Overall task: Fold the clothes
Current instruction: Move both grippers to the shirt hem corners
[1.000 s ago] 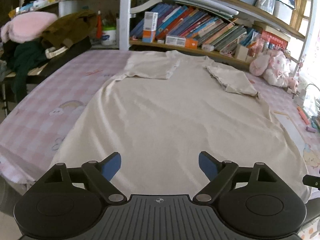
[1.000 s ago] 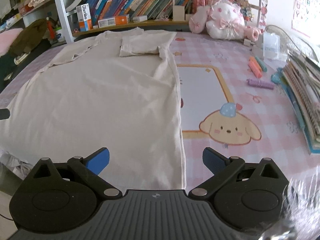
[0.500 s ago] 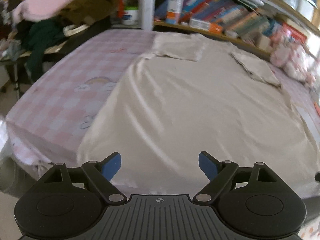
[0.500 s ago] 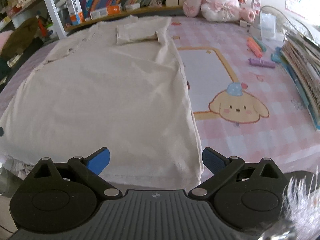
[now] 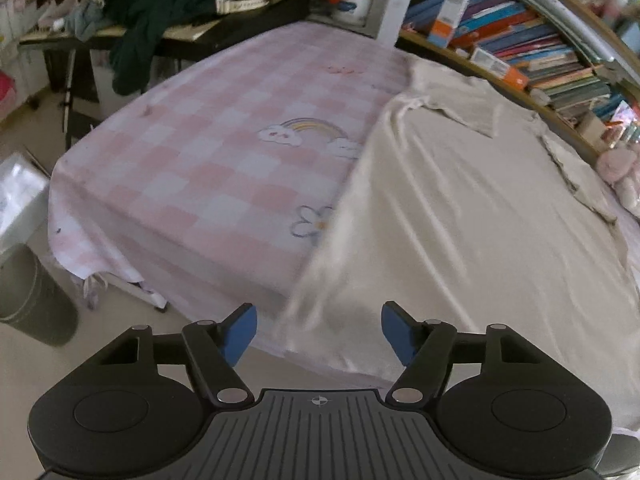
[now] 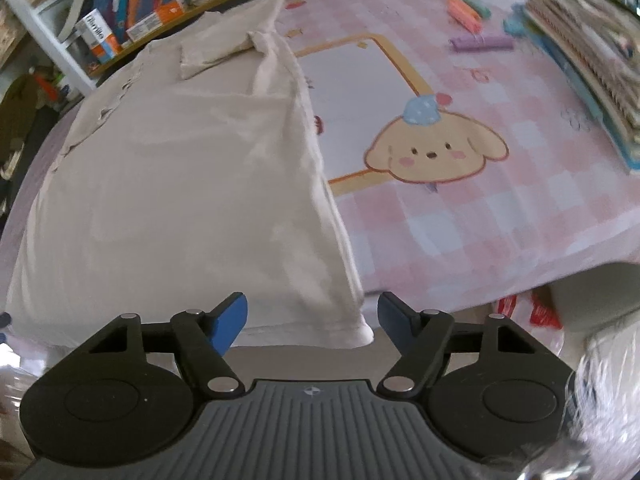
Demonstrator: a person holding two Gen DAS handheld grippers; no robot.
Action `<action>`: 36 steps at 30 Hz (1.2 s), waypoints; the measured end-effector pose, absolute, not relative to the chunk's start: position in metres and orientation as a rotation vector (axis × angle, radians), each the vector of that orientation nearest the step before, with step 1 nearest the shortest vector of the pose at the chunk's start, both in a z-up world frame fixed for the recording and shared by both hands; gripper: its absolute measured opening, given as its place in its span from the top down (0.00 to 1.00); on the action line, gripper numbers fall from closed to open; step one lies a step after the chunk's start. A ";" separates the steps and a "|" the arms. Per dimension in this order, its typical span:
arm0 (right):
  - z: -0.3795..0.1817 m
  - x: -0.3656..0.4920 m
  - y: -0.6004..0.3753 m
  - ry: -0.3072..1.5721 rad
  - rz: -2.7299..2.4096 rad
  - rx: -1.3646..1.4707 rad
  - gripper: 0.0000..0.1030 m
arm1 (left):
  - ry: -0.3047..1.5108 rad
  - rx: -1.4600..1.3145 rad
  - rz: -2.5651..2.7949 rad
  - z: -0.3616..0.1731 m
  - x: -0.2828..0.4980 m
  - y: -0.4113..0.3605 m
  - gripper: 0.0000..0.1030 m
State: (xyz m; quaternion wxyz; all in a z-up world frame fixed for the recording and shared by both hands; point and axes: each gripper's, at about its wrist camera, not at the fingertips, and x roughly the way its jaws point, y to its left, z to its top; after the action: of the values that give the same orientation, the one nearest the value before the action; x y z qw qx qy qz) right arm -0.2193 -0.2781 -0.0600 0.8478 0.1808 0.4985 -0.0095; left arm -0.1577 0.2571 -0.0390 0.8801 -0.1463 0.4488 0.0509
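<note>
Shirt (image 5: 472, 216), beige, lies spread flat on a bed (image 5: 208, 168) with a pink checked sheet; both sleeves are folded inward near the far end, by a bookshelf (image 5: 516, 52). Hem drapes over the near bed edge.

Left gripper (image 5: 318, 332) hovers at the shirt's near left hem corner, pointing forward and slightly down across the bed. Jaws spread wide, blue pads (image 5: 240, 330) either side of the corner, nothing between them. Contact with the cloth cannot be told; that corner is blurred.

Right gripper (image 6: 312, 322) hovers at the near right hem corner (image 6: 352, 332), same forward-and-down pose. Jaws wide apart, empty; the corner sits between the pads (image 6: 228, 320) in view, just ahead of them.

Right view: puppy print (image 6: 436, 152) on the sheet beside the shirt, pens (image 6: 468, 8) and a book stack (image 6: 592, 52) further right. Left view: dark clothes (image 5: 160, 12) piled on a table beyond the bed.
</note>
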 end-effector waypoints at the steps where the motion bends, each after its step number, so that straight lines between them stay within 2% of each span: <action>1: -0.061 -0.218 -0.282 1.064 -0.020 0.402 0.31 | 0.936 -0.321 0.095 -0.040 -0.154 0.261 0.33; 11: -0.076 -0.195 -0.319 1.189 0.024 0.617 0.31 | 1.042 -0.569 0.009 -0.063 -0.129 0.302 0.30; 14: -0.085 -0.191 -0.323 1.229 0.063 0.721 0.43 | 1.055 -0.616 -0.040 -0.070 -0.128 0.306 0.31; 18: -0.080 -0.192 -0.320 1.238 0.134 0.725 0.61 | 1.076 -0.637 -0.095 -0.074 -0.124 0.304 0.31; 26: -0.068 -0.189 -0.306 1.255 0.260 0.510 0.61 | 1.086 -0.642 -0.170 -0.072 -0.120 0.316 0.31; 27: -0.068 -0.189 -0.305 1.258 0.263 0.491 0.64 | 1.087 -0.627 -0.183 -0.071 -0.119 0.316 0.31; 28: -0.068 -0.189 -0.304 1.261 0.267 0.472 0.71 | 1.089 -0.607 -0.192 -0.070 -0.119 0.315 0.32; 29: -0.068 -0.188 -0.304 1.263 0.270 0.458 0.75 | 1.091 -0.586 -0.201 -0.069 -0.118 0.313 0.36; 30: -0.068 -0.190 -0.305 1.264 0.268 0.446 0.85 | 1.093 -0.564 -0.213 -0.069 -0.118 0.312 0.43; 31: -0.068 -0.190 -0.306 1.264 0.260 0.440 0.89 | 1.095 -0.542 -0.226 -0.069 -0.119 0.310 0.43; 36: -0.066 -0.193 -0.306 1.246 0.235 0.410 0.93 | 1.067 -0.491 -0.263 -0.067 -0.124 0.310 0.46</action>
State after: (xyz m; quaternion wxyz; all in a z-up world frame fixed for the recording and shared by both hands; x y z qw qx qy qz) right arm -0.1933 -0.3056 -0.0658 0.7861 0.1899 0.5781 0.1089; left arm -0.1237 0.3099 -0.0668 0.8244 -0.2310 0.5017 -0.1236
